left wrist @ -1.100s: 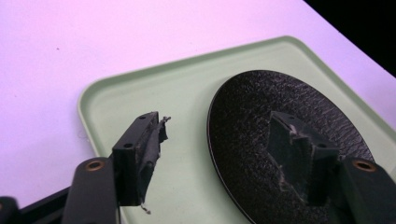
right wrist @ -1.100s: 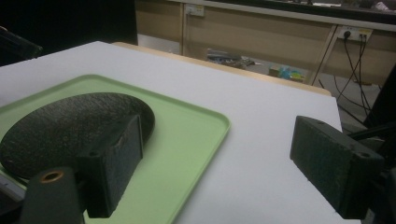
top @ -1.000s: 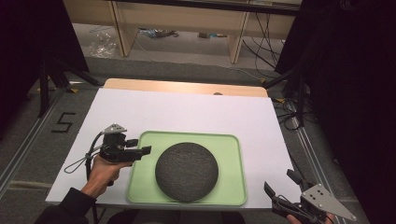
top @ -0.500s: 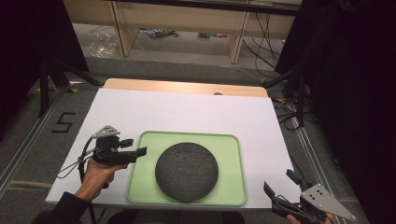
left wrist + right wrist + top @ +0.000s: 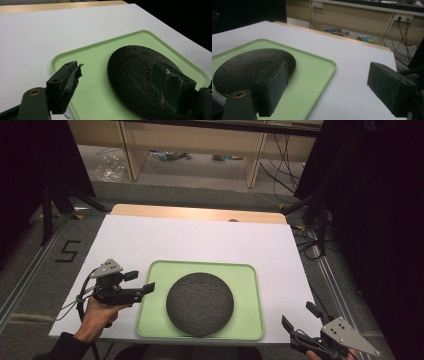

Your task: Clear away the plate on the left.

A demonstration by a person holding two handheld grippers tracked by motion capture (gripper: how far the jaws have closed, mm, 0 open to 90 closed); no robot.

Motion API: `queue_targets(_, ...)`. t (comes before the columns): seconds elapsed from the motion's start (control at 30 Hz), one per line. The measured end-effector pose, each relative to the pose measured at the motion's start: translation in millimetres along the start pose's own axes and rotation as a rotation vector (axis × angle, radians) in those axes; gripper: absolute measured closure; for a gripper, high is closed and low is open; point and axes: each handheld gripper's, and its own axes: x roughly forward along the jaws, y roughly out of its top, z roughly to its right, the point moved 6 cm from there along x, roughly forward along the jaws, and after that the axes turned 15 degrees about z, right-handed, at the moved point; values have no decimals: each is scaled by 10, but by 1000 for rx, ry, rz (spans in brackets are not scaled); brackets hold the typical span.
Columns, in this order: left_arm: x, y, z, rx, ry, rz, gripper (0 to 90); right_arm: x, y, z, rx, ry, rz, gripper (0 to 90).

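A light green tray (image 5: 246,287) lies on the white table top, toward its near edge. In it rests a black, rough-textured round disc (image 5: 200,304). My left gripper (image 5: 141,281) is just left of the tray's left rim, pointing right at it. Its jaws have just been opening and stand open with nothing gripped. In the left gripper view the jaws of my left gripper (image 5: 118,75) frame the tray (image 5: 95,62) and the disc (image 5: 135,67). My right gripper (image 5: 300,317) hovers open off the table's near right corner. In the right gripper view my right gripper (image 5: 329,77) faces the tray (image 5: 312,72) and disc (image 5: 249,67).
The white table top (image 5: 200,240) has a wooden strip (image 5: 200,213) along its far edge. Beyond it are wooden shelves (image 5: 195,140) and loose cables on the floor. A black tape "5" (image 5: 67,251) marks the floor at the left.
My left gripper has drawn back a little to the left, off the tray's left rim, and its jaws are wider apart. The tray, disc and right gripper have kept still.
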Motion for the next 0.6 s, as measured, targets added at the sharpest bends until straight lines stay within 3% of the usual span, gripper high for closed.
queue_targets(0.2, -86, -7, 86, 19, -11, 14, 185, 1, -1, -4, -3, 0, -1, 178)
queue_targets(0.3, -126, -17, 156, 68, -31, 9, 171, 3, -3, -7, -3, 2, -3, 178)
queue_targets(0.4, -158, -36, 227, 90, -44, 7, 165, 30, -1, -20, 6, 5, 26, 178)
queue_targets(0.47, -178, -46, 263, 88, -49, 12, 165, 8, -5, -16, -4, 5, -4, 177)
queue_targets(0.6, -201, -67, 308, 90, -39, 13, 166, 18, -3, -22, -4, 6, 10, 178)
